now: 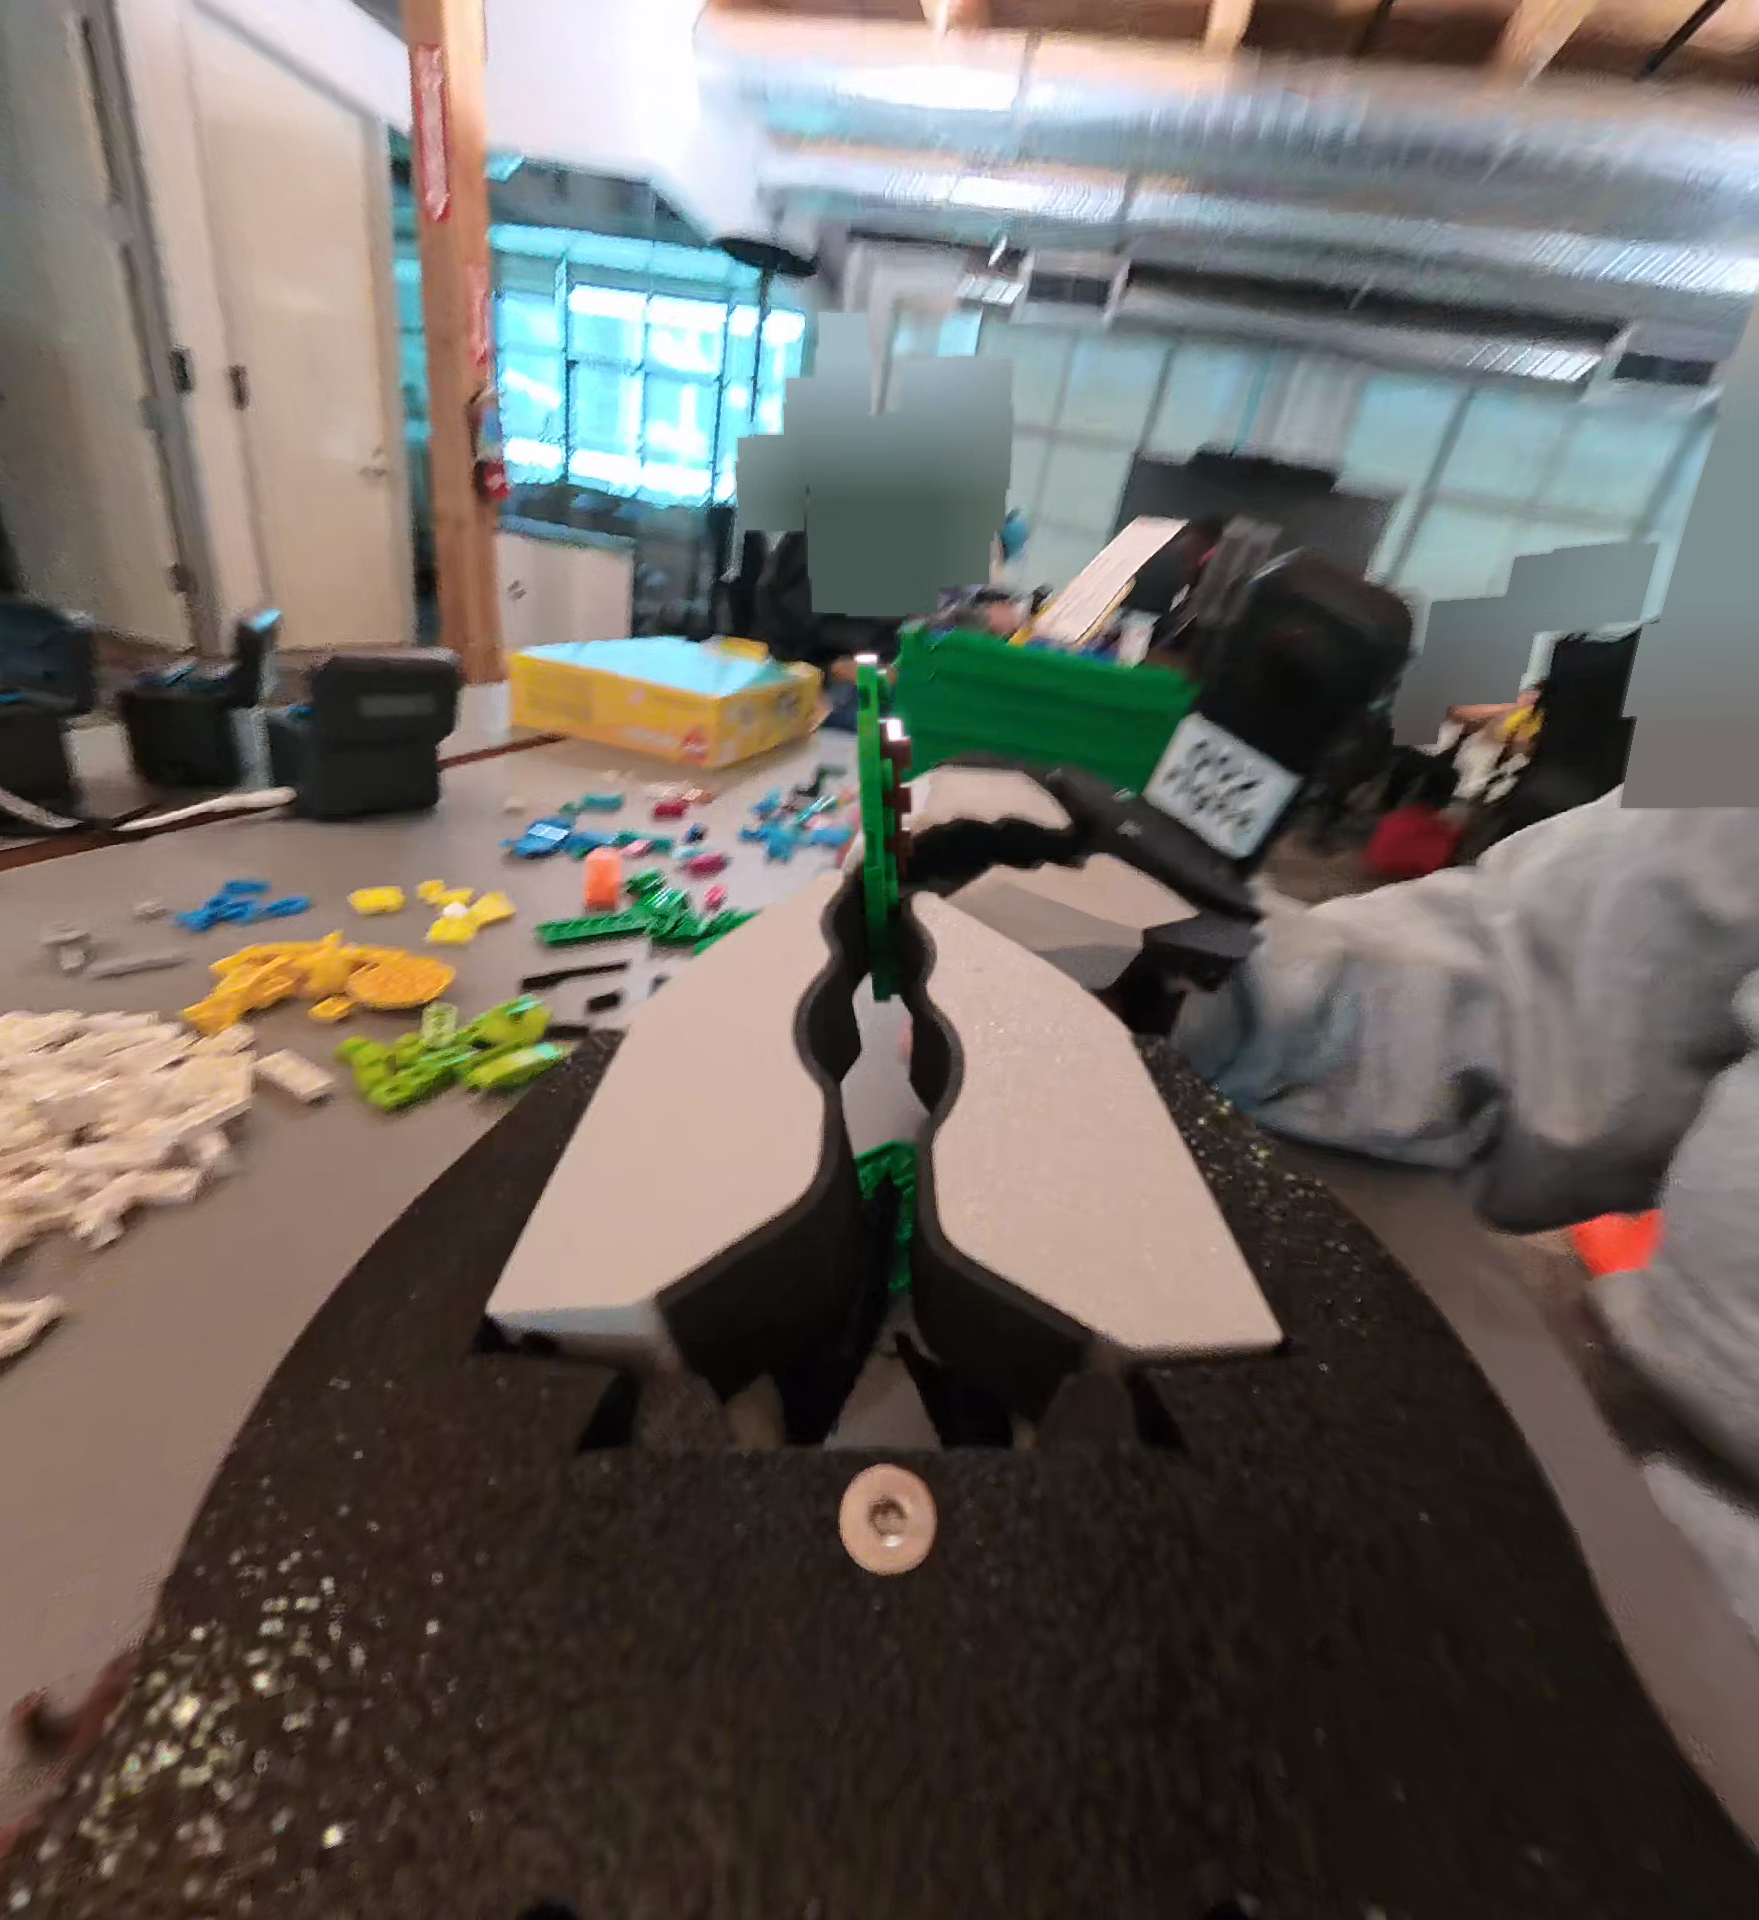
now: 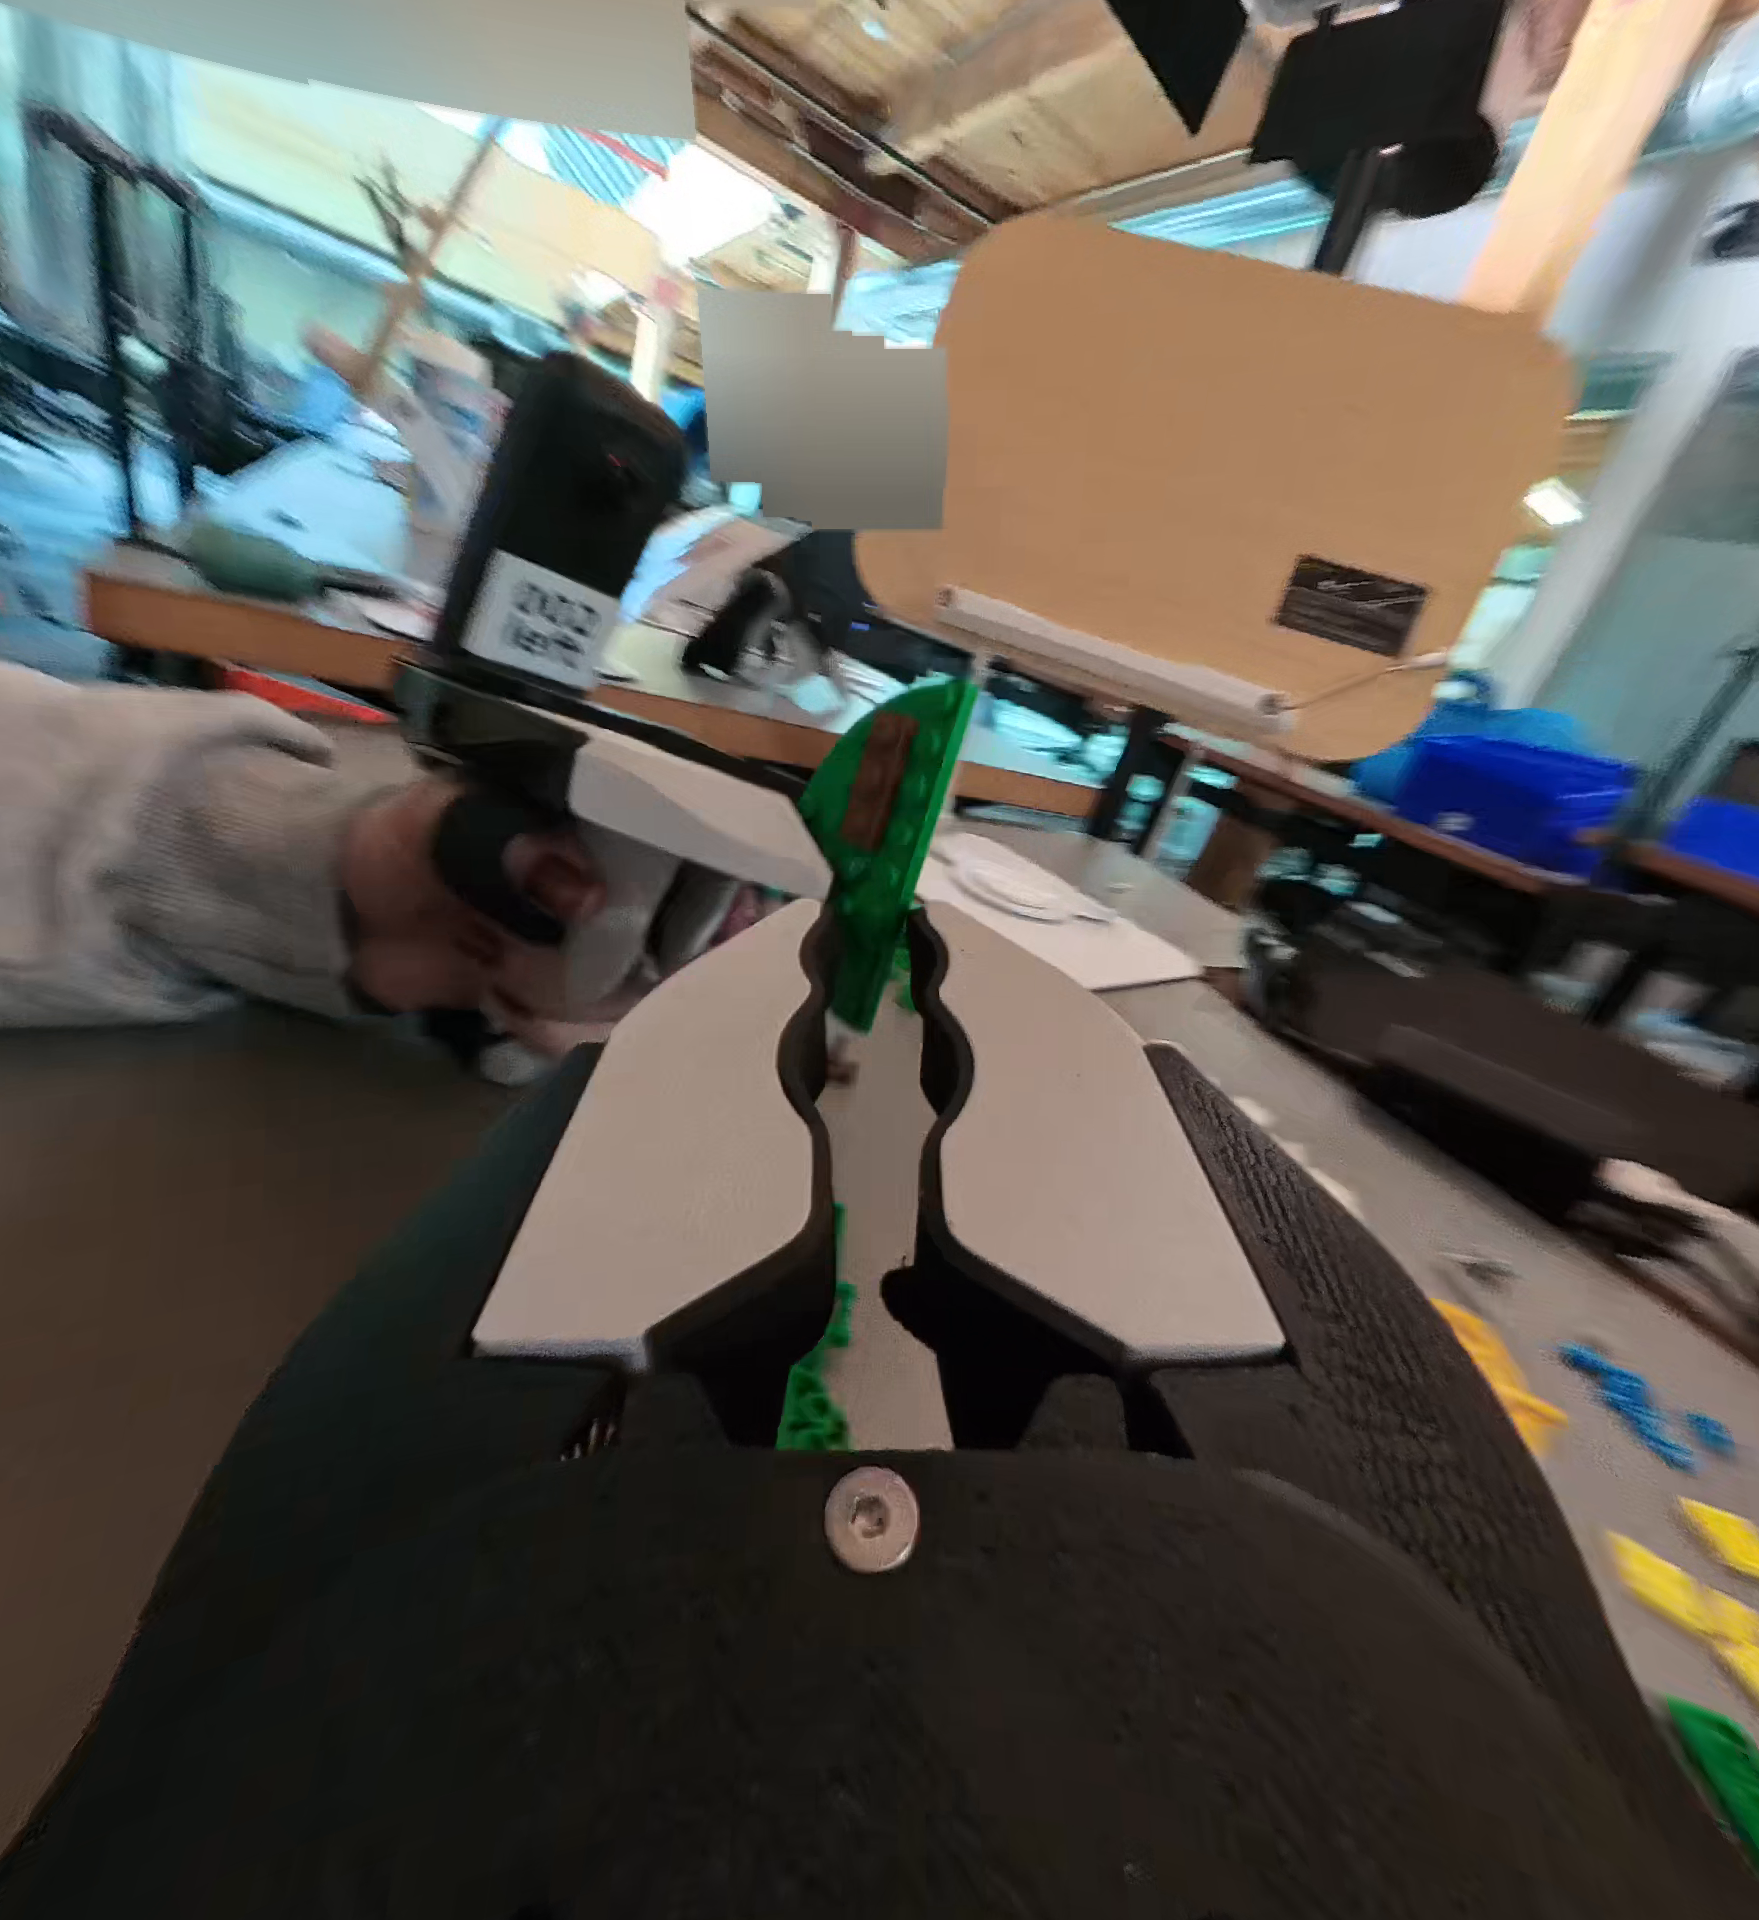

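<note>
My left gripper (image 1: 880,935) is shut on a green plate (image 1: 873,810), which I see edge-on and upright above the grey table (image 1: 231,1455). Small brown pieces (image 1: 896,774) sit on the plate's right face. My right gripper (image 1: 922,847) reaches in from the right, with its fingertips at that face. In the right wrist view, my right gripper (image 2: 867,935) has both fingers closed against the same green plate (image 2: 880,873), which stands slanted between them. A brown tile (image 2: 885,774) shows above the tips. A finger (image 2: 688,821) of the left gripper comes in from the left.
Sorted piles of loose bricks lie on the table: white (image 1: 44,1122), yellow (image 1: 314,977), lime (image 1: 459,1049), blue (image 1: 231,904) and green (image 1: 646,914). A yellow box (image 1: 657,707) and black cases (image 1: 366,727) stand behind. A blurred green slab (image 1: 1041,707) shows above the right gripper. A grey sleeve (image 1: 1477,987) fills the right. The grippers are tip to tip, or close to it.
</note>
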A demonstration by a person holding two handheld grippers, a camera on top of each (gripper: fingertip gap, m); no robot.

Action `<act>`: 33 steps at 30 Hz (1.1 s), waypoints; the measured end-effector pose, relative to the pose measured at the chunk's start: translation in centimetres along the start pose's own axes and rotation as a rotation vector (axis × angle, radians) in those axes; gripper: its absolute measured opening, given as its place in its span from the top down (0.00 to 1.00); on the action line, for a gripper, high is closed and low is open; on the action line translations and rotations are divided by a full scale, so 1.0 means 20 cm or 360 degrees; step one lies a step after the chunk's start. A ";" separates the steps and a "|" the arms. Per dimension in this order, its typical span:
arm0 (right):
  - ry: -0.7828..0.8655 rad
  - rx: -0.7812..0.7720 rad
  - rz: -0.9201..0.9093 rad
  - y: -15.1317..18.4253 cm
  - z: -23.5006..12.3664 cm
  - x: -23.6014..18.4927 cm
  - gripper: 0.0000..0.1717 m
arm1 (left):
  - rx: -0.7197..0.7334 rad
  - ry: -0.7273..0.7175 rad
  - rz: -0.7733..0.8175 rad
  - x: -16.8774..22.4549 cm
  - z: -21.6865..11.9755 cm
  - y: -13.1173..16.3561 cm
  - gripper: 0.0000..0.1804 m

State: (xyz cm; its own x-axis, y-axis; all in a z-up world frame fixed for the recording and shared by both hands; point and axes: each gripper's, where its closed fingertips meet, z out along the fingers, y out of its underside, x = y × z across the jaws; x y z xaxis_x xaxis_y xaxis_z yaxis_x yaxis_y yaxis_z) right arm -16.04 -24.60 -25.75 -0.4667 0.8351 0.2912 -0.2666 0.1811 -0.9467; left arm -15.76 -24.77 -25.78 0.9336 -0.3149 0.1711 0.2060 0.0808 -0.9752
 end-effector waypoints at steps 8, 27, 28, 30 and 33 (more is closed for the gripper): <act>-0.0347 0.0046 0.0489 -0.02 -0.01 -0.08 0.91 | 0.0072 0.0218 -0.0145 0.08 0.00 -0.03 0.97; -0.0256 -0.0149 0.0030 0.02 -0.04 -0.02 0.83 | -0.0447 -0.0133 0.0551 -0.02 0.00 0.11 0.97; -0.0251 -0.0158 -0.0028 0.01 -0.05 -0.03 0.84 | -0.0523 -0.0114 0.0642 0.00 0.00 0.15 0.97; -0.0274 -0.0218 -0.0133 0.03 -0.05 -0.05 0.84 | -0.0599 -0.0034 0.0694 0.04 0.01 0.20 0.97; -0.0325 -0.0273 -0.0209 0.06 -0.06 -0.08 0.89 | -0.0618 0.0016 0.0650 0.05 0.01 0.22 0.97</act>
State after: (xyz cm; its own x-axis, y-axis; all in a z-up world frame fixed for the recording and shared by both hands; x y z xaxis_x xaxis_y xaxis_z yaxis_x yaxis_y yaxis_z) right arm -14.65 -25.16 -27.45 -0.6022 0.6801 0.4181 -0.1977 0.3803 -0.9035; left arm -13.78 -24.50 -29.93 0.9116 -0.3403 -0.2304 -0.2961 -0.1552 -0.9425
